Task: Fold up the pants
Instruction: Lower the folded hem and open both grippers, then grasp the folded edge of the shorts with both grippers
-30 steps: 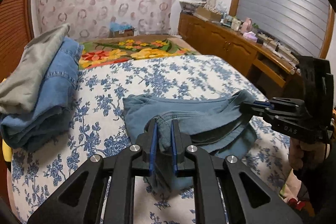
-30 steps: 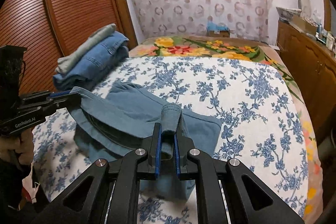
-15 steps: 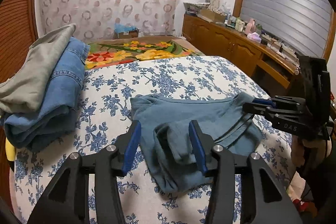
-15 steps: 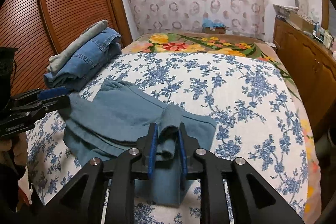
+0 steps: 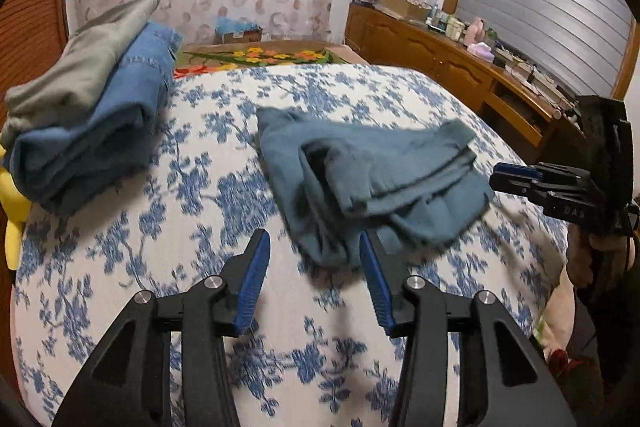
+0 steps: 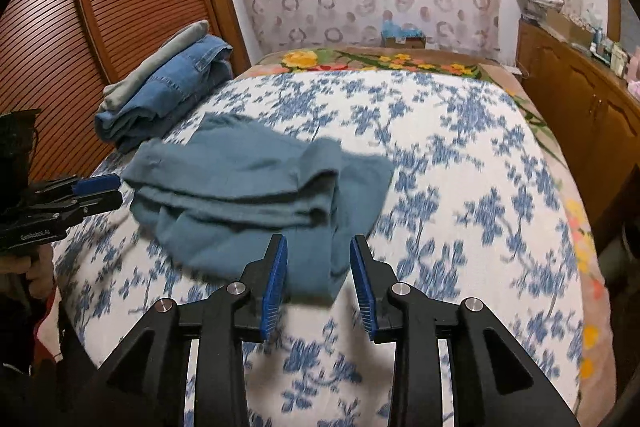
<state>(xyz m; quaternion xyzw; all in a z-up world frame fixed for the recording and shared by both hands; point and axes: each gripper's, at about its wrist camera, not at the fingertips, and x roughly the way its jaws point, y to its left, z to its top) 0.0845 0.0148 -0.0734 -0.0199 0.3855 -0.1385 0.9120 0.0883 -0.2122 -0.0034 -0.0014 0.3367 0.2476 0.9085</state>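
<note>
Now both claws are letting go: left gripper & right gripper jaws have just been opening, standing partway apart w/ nothing pinched, cloth edge only reaching btwn the tips. Pants are lying in a folded bundle mid-frame on the bed, so this fold's prob done. Motion blur is smearing the near hem; layers underneath are hidden.

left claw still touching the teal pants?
Apart. In the left wrist view the left claw stands open, both blue pads clear of the teal pants, whose near edge lies on the floral bedspread beyond the fingertips.
</note>
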